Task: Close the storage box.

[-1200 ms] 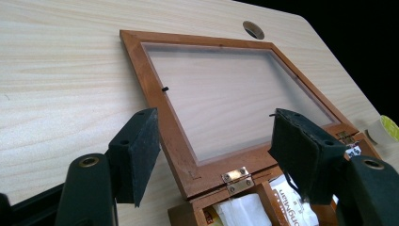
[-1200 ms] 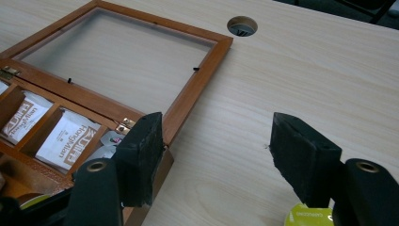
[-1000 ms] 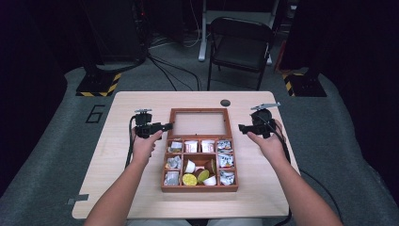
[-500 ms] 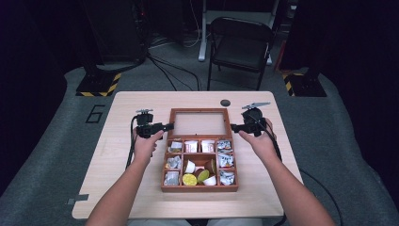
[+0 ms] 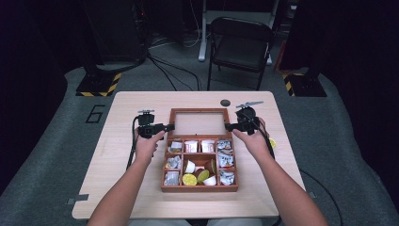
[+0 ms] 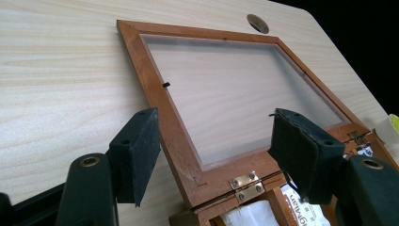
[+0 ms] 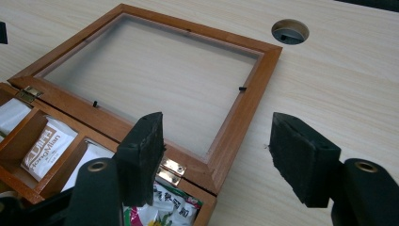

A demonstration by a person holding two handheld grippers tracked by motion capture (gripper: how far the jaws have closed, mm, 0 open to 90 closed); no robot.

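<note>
while both tools gape wide, the lid (image 5: 197,123) lies flat between left tool (image 5: 168,126) and right tool (image 5: 227,126).

We see bare table (image 5: 131,108) left of the lid (image 5: 200,123), and more beyond its far edge, broken there by a round hole (image 5: 225,102). The lid lies flat and open behind the box (image 5: 199,186), so both side rails are reachable from outside. The box's compartments are crowded with packets (image 5: 173,163), leaving little room inside.
</note>
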